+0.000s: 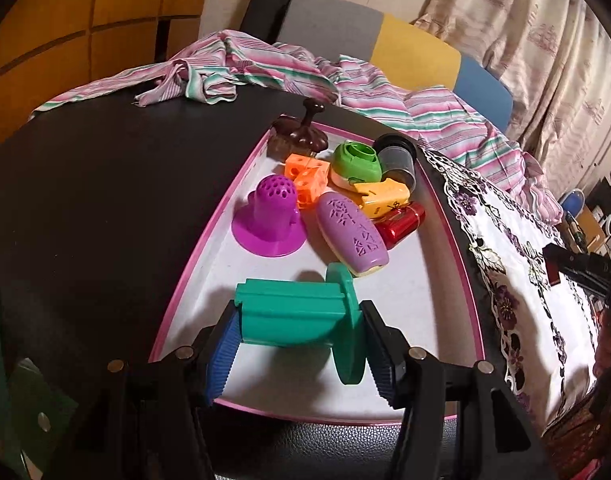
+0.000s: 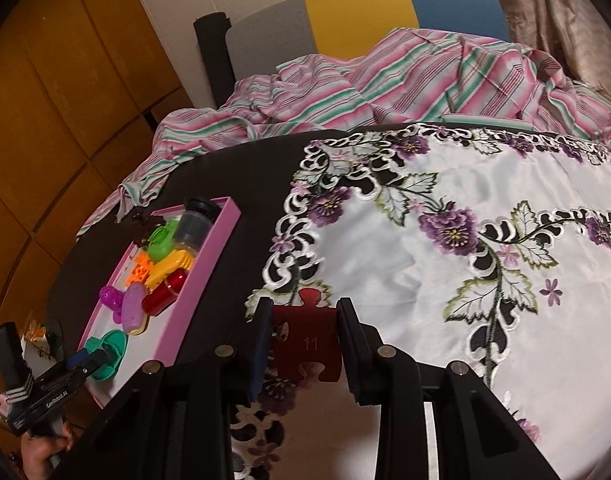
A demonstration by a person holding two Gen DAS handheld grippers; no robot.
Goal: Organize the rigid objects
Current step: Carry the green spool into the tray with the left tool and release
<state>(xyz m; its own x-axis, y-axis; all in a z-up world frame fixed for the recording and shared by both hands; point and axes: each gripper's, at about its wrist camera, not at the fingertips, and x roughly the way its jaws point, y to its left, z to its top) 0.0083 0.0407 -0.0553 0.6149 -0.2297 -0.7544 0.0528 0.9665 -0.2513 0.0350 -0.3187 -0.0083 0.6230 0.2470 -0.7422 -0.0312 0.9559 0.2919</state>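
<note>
I hold the teal spool-shaped toy (image 1: pixel 301 312) clamped in my left gripper (image 1: pixel 301 344) over the near end of the pink-rimmed tray (image 1: pixel 471 312), ready to set it beside the sorted toys; my right gripper (image 2: pixel 305 344) pinches the red puzzle piece (image 2: pixel 307 342) above the embroidered cloth's (image 2: pixel 425 264) near edge, because it goes to the tray next, I judge.

Left gripper (image 1: pixel 301 344), low centre of its frame, clamps a teal piece (image 1: pixel 293 312); right gripper (image 2: pixel 305 344), bottom centre, grips a red puzzle piece (image 2: pixel 307 342).

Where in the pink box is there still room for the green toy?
The near end of the pink box is bare white floor, between the purple cup and the front rim, under the green toy. The far end is crowded with toys piled together.
</note>
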